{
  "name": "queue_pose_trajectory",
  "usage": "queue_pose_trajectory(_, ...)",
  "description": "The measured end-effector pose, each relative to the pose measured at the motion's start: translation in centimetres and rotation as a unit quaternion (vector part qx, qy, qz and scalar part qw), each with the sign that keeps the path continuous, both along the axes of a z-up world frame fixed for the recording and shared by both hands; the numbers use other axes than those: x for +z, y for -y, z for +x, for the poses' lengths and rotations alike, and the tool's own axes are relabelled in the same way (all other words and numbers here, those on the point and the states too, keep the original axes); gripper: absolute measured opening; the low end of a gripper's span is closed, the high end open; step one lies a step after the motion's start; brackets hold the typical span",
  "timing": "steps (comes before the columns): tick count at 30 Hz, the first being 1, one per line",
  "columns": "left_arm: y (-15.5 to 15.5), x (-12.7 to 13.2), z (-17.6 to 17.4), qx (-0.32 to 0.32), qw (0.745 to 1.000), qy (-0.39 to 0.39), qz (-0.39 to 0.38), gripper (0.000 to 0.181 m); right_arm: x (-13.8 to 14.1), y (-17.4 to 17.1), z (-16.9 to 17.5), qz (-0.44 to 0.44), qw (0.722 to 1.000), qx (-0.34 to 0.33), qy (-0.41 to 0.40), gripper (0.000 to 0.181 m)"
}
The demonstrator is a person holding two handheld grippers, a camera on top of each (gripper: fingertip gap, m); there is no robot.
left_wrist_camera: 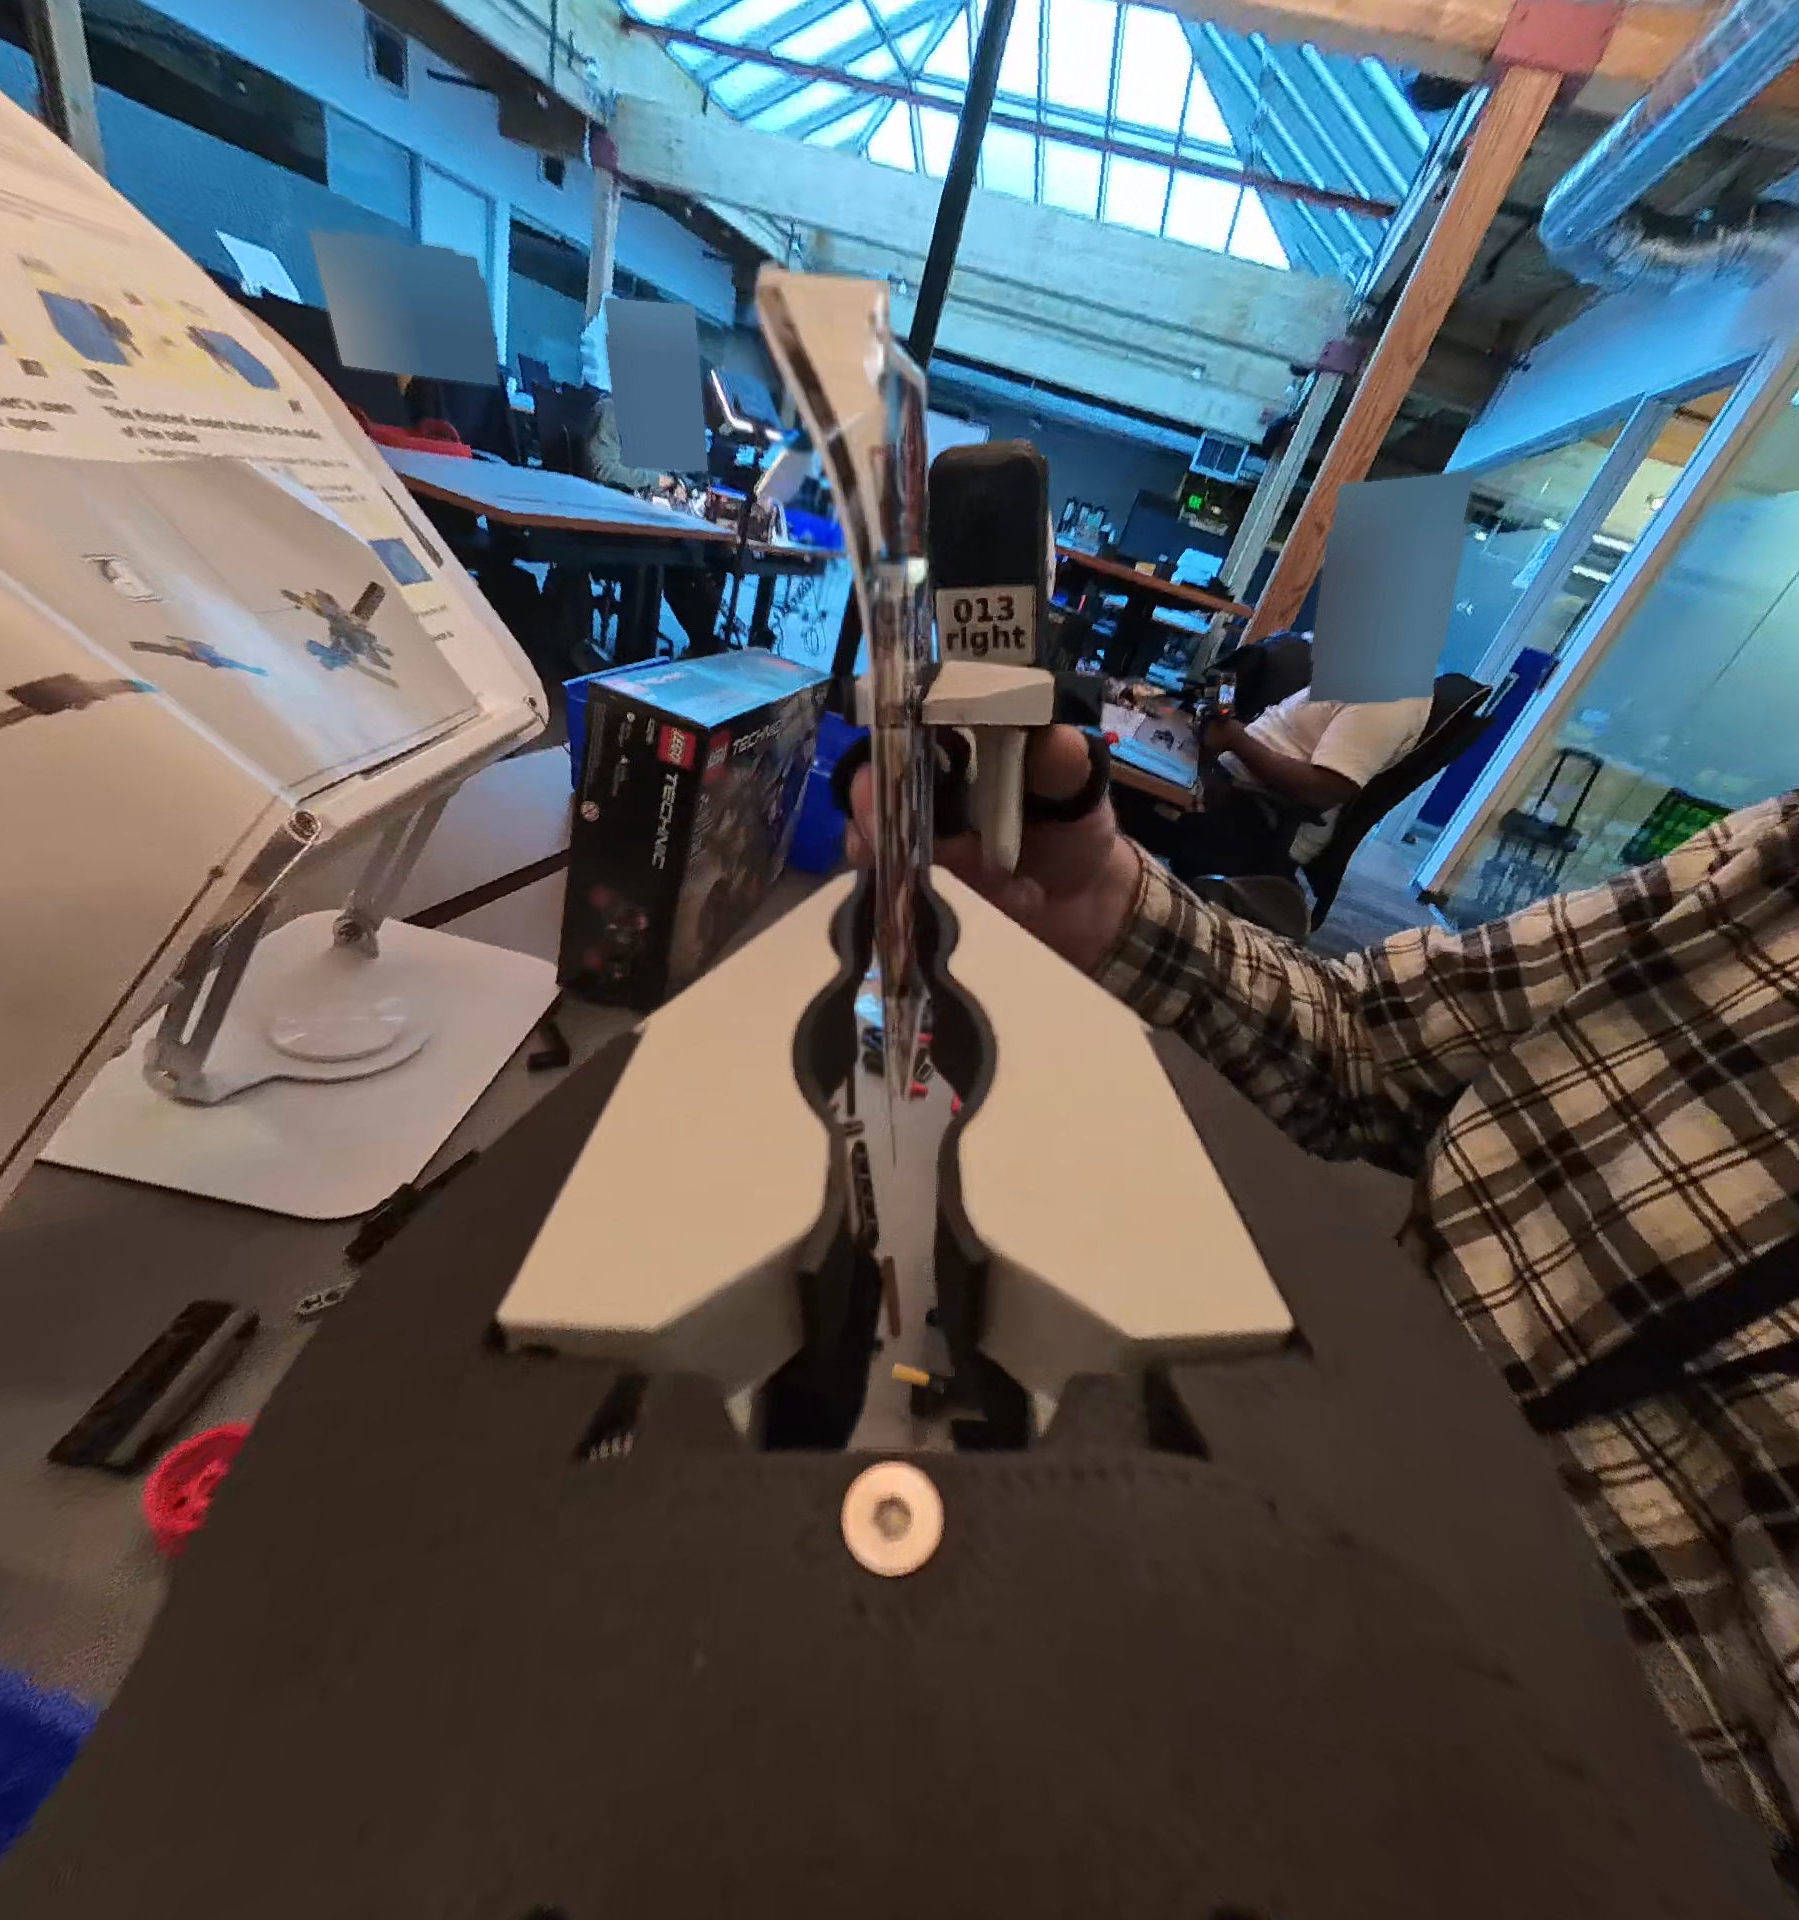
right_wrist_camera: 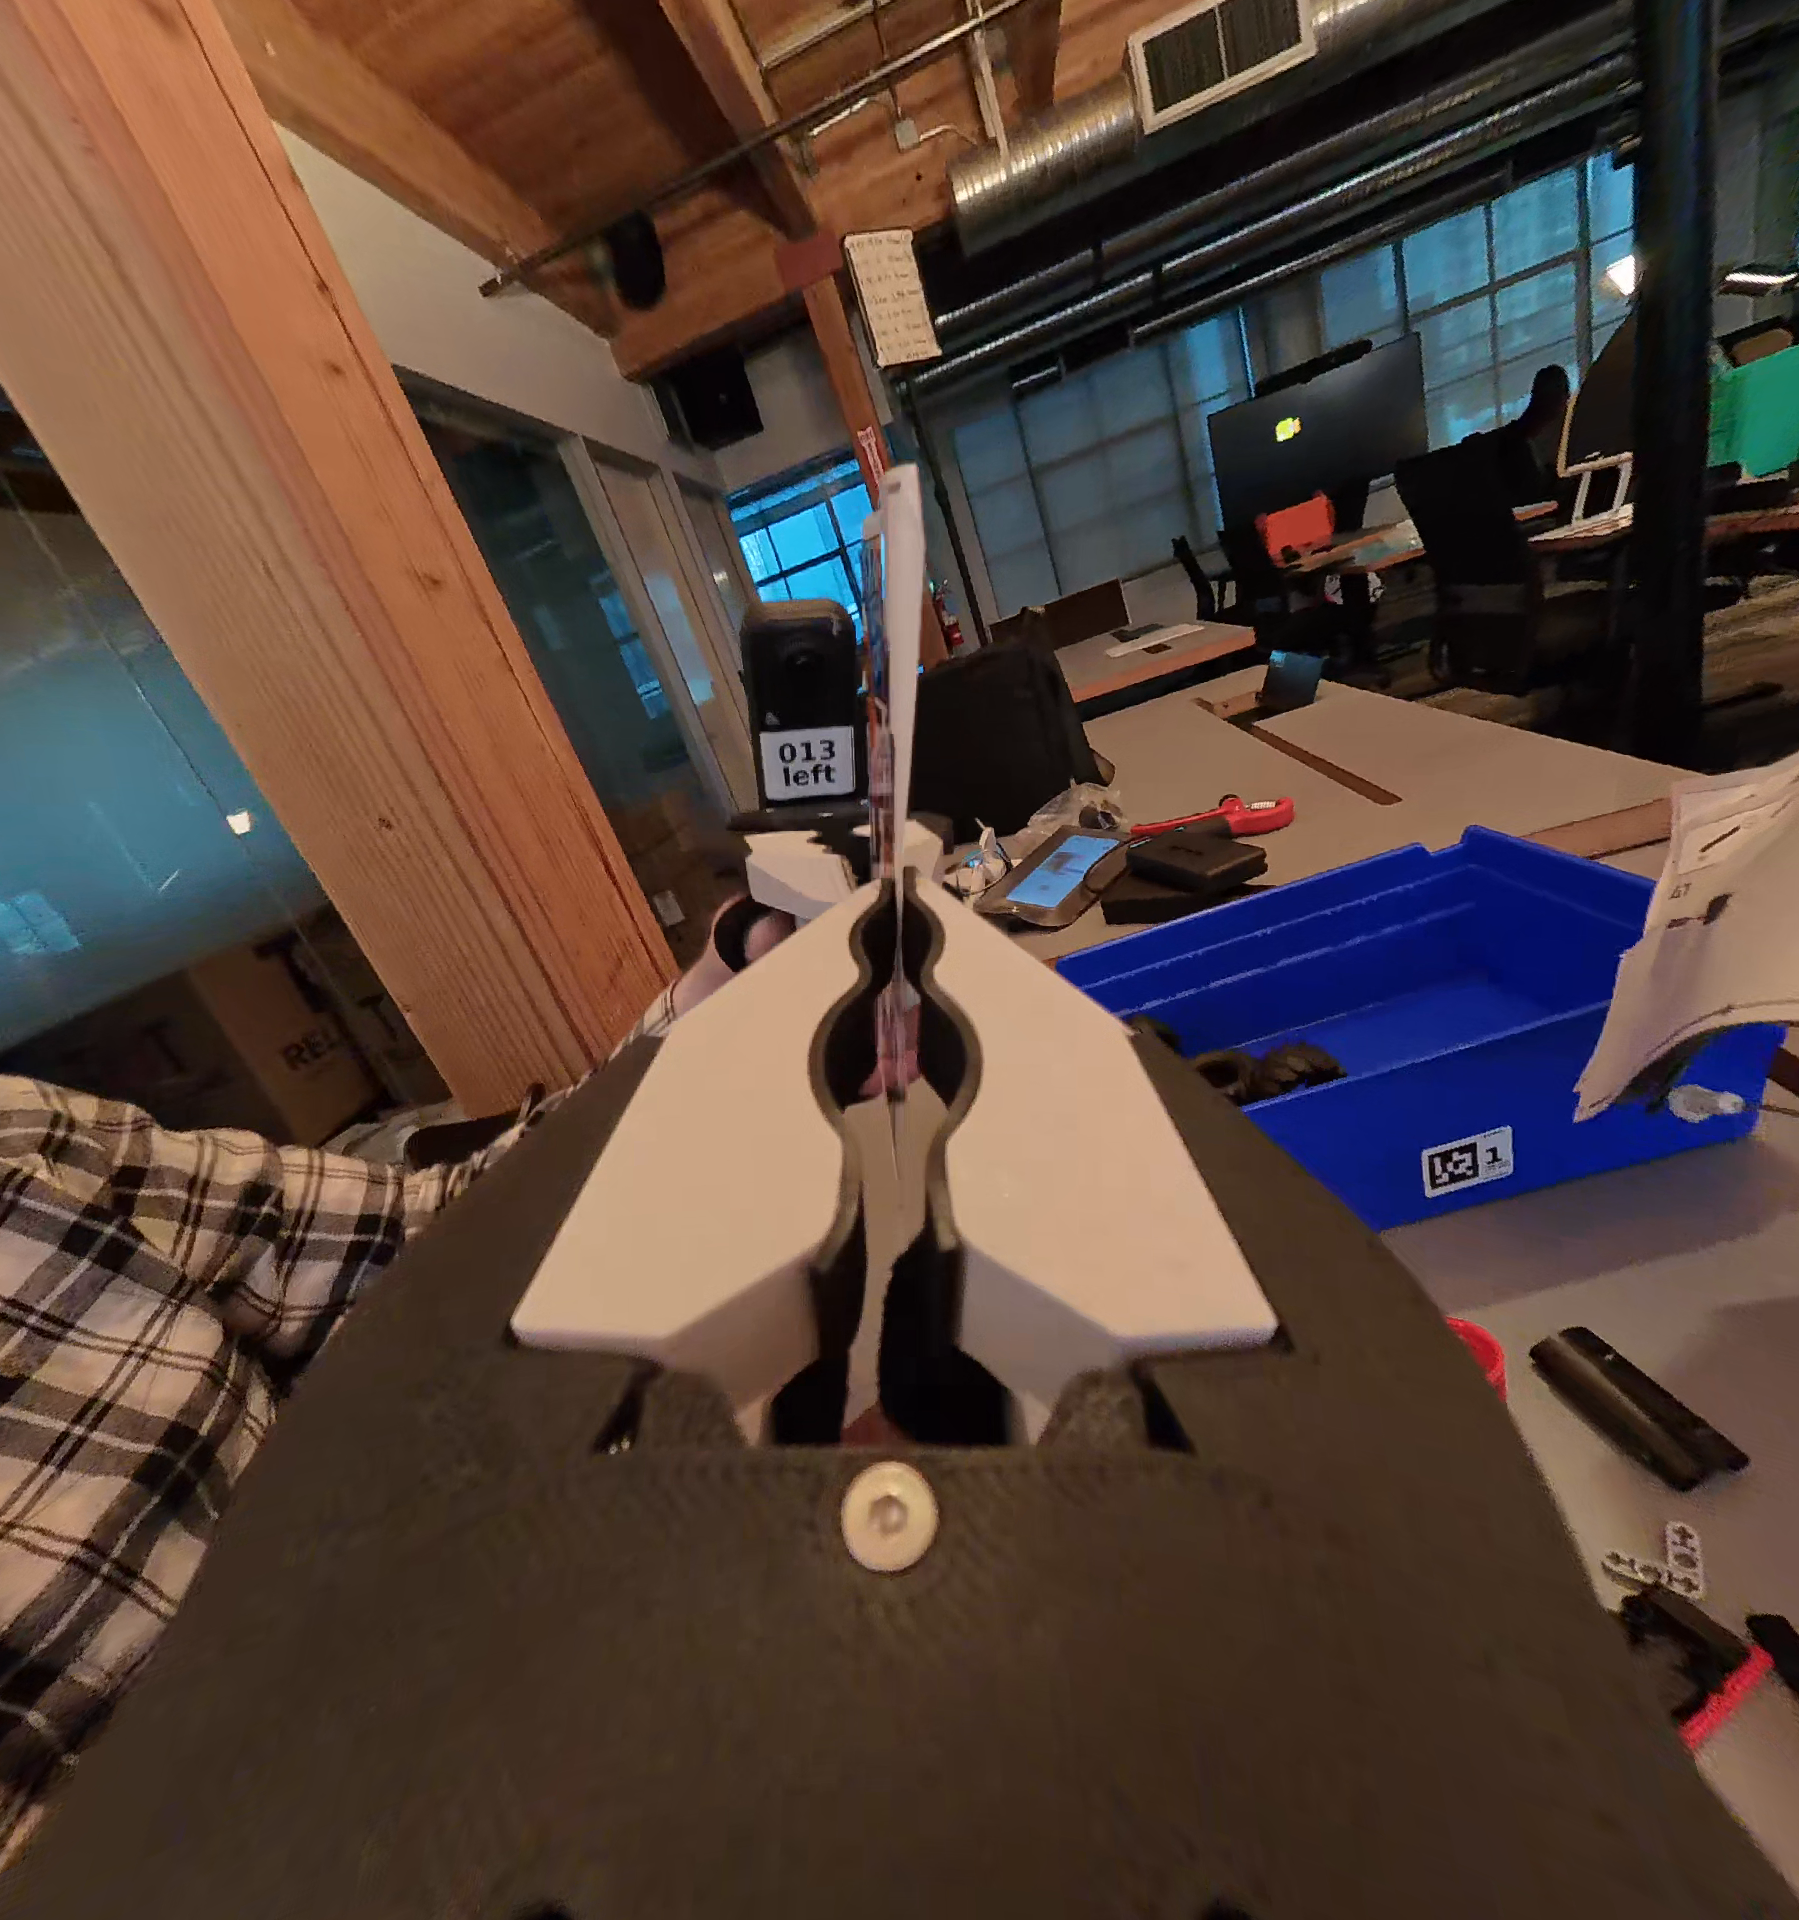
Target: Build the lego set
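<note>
A thin glossy printed sheet (left_wrist_camera: 879, 520) stands edge-on between both grippers, held up in the air above the table. My left gripper (left_wrist_camera: 890, 904) is shut on its lower edge; the sheet's top curls to the left. My right gripper (right_wrist_camera: 897, 894) is shut on the same sheet (right_wrist_camera: 900, 623) from the opposite side. Each gripper faces the other: the right one (left_wrist_camera: 983, 665) shows just behind the sheet in the left wrist view, and the left one (right_wrist_camera: 801, 727) in the right wrist view. Loose black Lego pieces (left_wrist_camera: 157, 1382) and a red round piece (left_wrist_camera: 194, 1486) lie on the table.
An instruction page on a white stand (left_wrist_camera: 147, 582) is at the left, with the Lego box (left_wrist_camera: 687, 810) behind it. A blue bin (right_wrist_camera: 1394, 1029) sits at the right with dark parts inside. A black beam (right_wrist_camera: 1633, 1403) and a small white piece (right_wrist_camera: 1664, 1558) lie near it. A plaid sleeve (left_wrist_camera: 1497, 1091) is close. There is about 5 cm between the tips of the two grippers. Both grippers' tips are roughly 30 cm from the red round piece (left_wrist_camera: 194, 1486).
</note>
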State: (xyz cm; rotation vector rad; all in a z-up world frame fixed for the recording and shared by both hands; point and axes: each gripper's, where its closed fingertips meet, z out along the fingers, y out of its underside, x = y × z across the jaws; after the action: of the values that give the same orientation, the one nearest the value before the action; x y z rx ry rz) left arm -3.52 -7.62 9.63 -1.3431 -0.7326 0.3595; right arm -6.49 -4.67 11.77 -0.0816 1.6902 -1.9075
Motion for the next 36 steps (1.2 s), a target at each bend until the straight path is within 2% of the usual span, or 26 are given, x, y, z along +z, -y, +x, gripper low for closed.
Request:
queue_pose_trajectory(7,-0.3,0.1,0.6,-0.006,1.000,-0.010,0.028,0.008,-0.3,-1.5,-1.0,0.002,1.000,-0.014,0.018,0.000)
queue_pose_trajectory(18,-1.7,-1.4,0.4,-0.013,1.000,-0.002,0.025,0.002,0.0,-2.8,-1.4,-0.006,0.999,-0.019,0.032,0.000)
queue_pose_trajectory(24,-2.1,-0.8,0.2,-0.008,0.999,-0.020,0.024,0.016,-0.4,-3.3,-1.3,0.002,0.999,-0.018,0.031,0.000)
queue_pose_trajectory(31,-2.7,0.1,-0.3,0.003,0.999,-0.041,0.016,0.000,-1.0,-3.8,-1.1,0.012,0.999,-0.014,0.029,0.000)
queue_pose_trajectory(36,-3.1,-0.2,-0.5,0.017,0.999,-0.046,0.009,0.000,-1.1,-4.4,-1.1,0.013,0.999,-0.019,0.030,0.000)
